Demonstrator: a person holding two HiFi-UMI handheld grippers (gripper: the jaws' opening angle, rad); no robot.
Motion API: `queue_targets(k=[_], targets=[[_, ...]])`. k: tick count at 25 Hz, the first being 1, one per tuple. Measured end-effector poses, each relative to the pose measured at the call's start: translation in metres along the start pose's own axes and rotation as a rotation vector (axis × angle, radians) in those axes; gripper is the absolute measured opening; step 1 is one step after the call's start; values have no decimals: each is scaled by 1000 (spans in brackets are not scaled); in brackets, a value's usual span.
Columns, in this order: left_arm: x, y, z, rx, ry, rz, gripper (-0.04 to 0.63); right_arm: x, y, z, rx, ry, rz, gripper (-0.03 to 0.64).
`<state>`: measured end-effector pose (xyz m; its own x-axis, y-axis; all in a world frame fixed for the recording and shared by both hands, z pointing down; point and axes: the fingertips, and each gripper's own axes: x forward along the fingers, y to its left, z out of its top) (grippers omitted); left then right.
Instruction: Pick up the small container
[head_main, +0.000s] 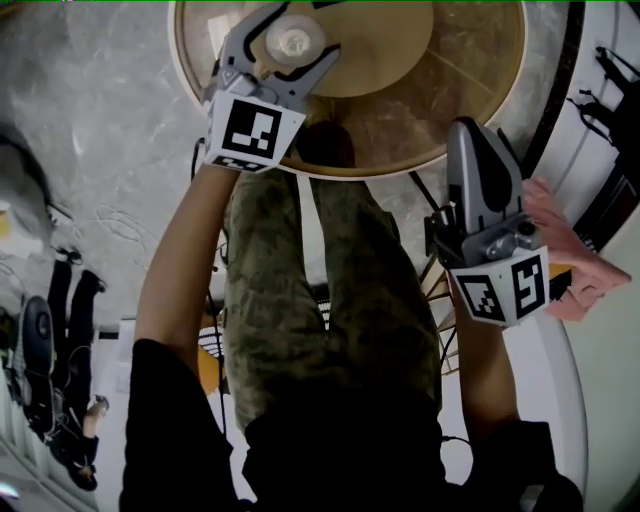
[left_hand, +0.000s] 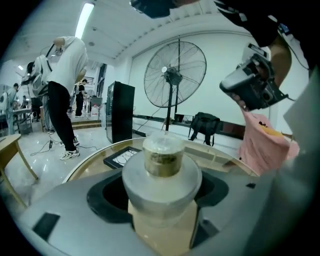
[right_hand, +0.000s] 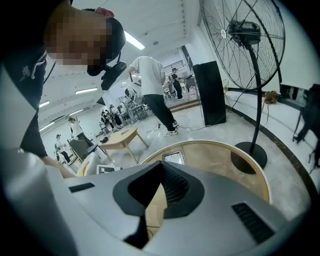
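Grey-capped small container (left_hand: 162, 150) between wide-spread jaws of left gripper (head_main: 302, 30), on table (head_main: 480, 50); grasp pending, next squeeze, lift straight. Right gripper (head_main: 468, 130) jaws together, idle.

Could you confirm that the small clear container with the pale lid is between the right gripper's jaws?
No: the small clear container with the pale lid is between the left gripper's jaws, as the left gripper view shows.

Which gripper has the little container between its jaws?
The left gripper: the small container stands between its wide-apart jaws. The right gripper has its jaws together, with nothing in them.
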<state>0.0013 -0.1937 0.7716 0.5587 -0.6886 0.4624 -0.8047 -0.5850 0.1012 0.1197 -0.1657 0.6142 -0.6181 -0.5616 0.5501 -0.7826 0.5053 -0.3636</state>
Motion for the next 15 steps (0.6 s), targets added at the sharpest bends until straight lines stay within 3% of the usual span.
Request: queue_targets(k=[3,7,11,15], targets=[[-24,11,35,-34,-35,-6,348,-2,7,30,-3,-36,-36,17],[-76,13,101,23,-34,-30,348,-26,32,88,-70,-109,-83,17],[-141,5,184,42,-34,-32,348,-75,69,147,-71,-162,-127,17],[-219,-14,273,-52,-34,30,348,-148,120,214,-117,-193,-145,17]])
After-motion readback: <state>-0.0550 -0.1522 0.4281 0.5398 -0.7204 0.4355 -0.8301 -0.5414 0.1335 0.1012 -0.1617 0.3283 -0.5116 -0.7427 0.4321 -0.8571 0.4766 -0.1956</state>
